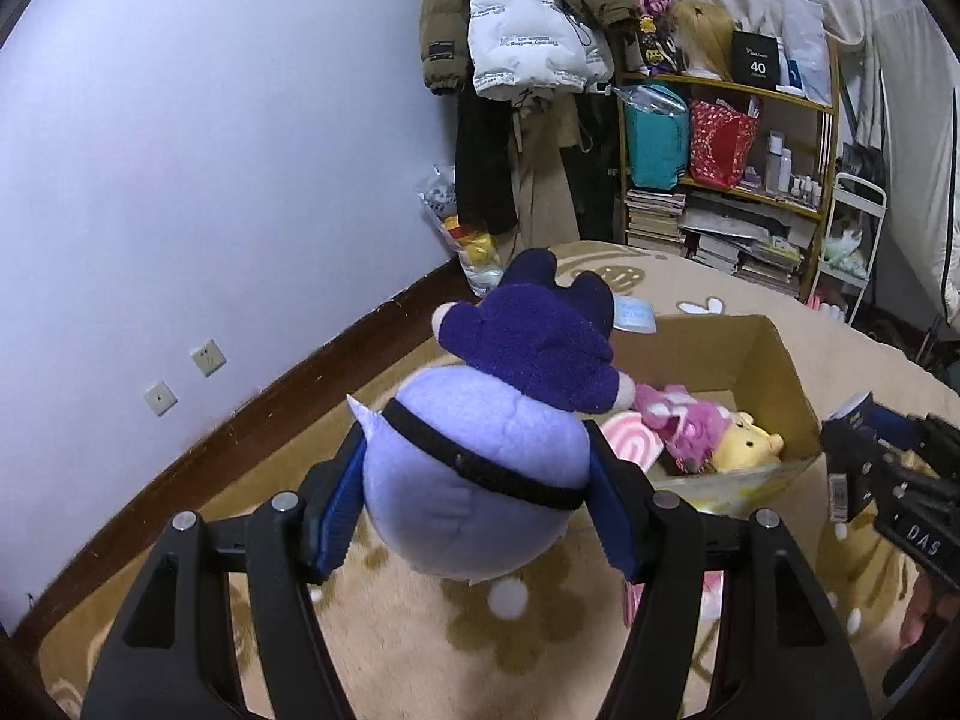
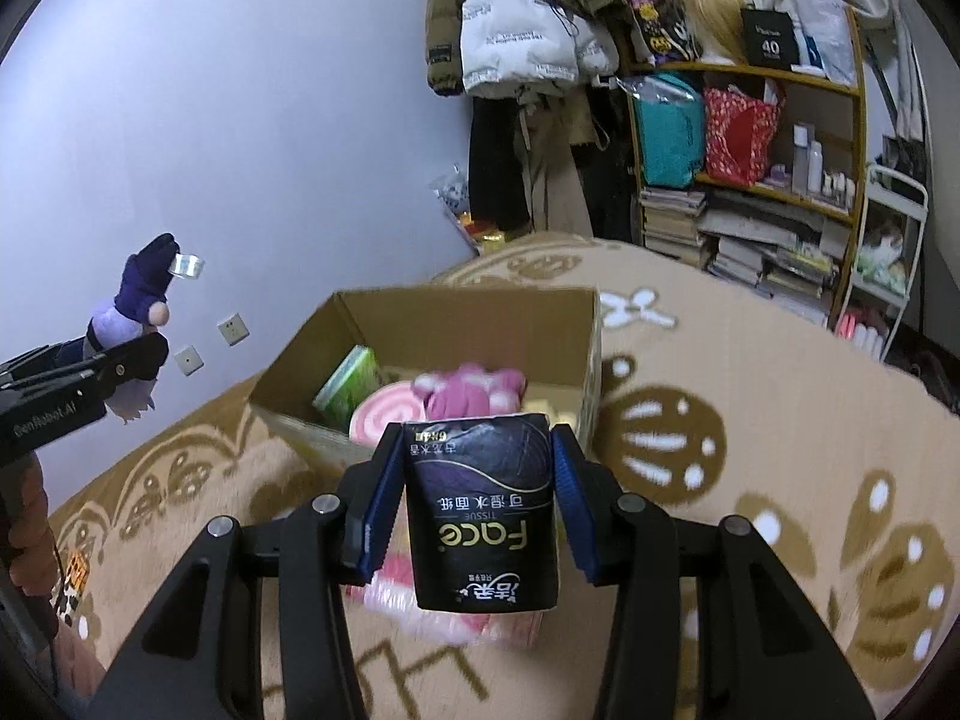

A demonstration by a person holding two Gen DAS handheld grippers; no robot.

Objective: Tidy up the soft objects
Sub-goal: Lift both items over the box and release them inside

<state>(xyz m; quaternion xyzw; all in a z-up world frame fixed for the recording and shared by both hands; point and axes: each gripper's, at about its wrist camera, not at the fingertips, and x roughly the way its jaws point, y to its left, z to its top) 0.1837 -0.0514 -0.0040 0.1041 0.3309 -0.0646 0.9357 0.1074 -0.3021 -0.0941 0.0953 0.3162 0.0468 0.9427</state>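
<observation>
Your left gripper (image 1: 474, 492) is pinching a plush toy (image 1: 480, 468) by its round lavender belly, the blue ribbed pads sunk into the fleece on both sides. The toy's dark purple head leans forward, and it hangs in the air short of the near left corner of the cardboard box (image 1: 774, 372). It is light and squashy, so the hold at the widest part of the body is sound; a grip on the narrower head would let it swing.

Your right gripper (image 2: 474, 504) is clamped on a black tissue pack (image 2: 480, 516), one pad on each long side, held up short of the box's near wall. The wrapper is glossy film over soft paper, so it will dent and may slide. Keep the pads at mid-height where the pack is fullest, not near the sealed ends.

The box stands open on a beige rug (image 2: 750, 420) with brown flower shapes, short-piled and fuzzy. Inside lie a pink plush (image 2: 474, 390), a pink-and-white swirl cushion (image 2: 378, 414), a green tissue pack (image 2: 348, 387) against the left wall, and a yellow plush bear (image 1: 750, 438) toward the near right corner. Something pink and white lies on the rug under the black pack, too blurred to name.

Both loads should drop safely into the box; none is fragile.
</observation>
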